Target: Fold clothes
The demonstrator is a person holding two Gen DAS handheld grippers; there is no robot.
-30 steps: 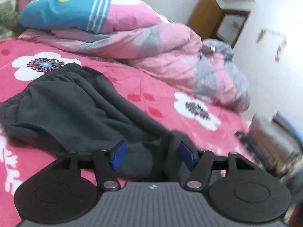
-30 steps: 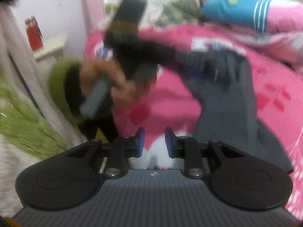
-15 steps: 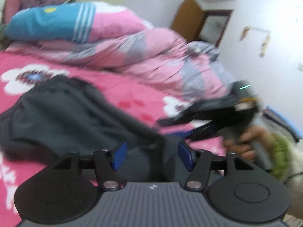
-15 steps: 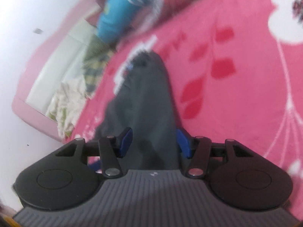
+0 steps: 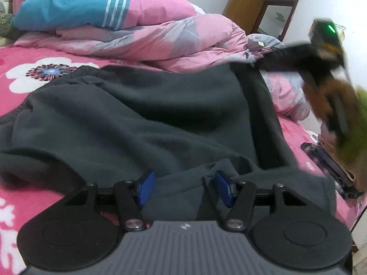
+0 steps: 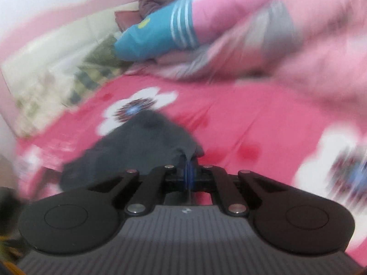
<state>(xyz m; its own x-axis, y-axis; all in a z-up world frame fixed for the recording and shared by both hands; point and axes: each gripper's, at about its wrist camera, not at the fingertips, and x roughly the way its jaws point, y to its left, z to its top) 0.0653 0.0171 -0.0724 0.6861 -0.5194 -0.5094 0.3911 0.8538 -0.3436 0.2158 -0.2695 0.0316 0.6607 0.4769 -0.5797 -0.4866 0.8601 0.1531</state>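
Dark grey trousers point(image 5: 142, 119) lie spread on a pink flowered bedspread point(image 5: 34, 78). My left gripper point(image 5: 182, 191) is open, with its blue pads either side of a fold of the grey cloth at the near edge. In the right wrist view my right gripper point(image 6: 188, 174) is shut on a corner of the grey trousers point(image 6: 146, 142) and holds it above the bed. From the left wrist view the right gripper point(image 5: 270, 63) shows at the far right, blurred, holding the cloth's far edge up.
A heaped pink and grey quilt point(image 5: 165, 39) and a blue, white and pink pillow point(image 5: 75, 4) lie at the back of the bed. A wooden door point(image 5: 243, 11) and a mirror stand behind. A dark bag point(image 5: 330, 167) sits off the bed's right edge.
My right gripper has shut on a corner of the trousers and lifted it up and across towards the waistband. The left gripper has stayed open over the near fold.
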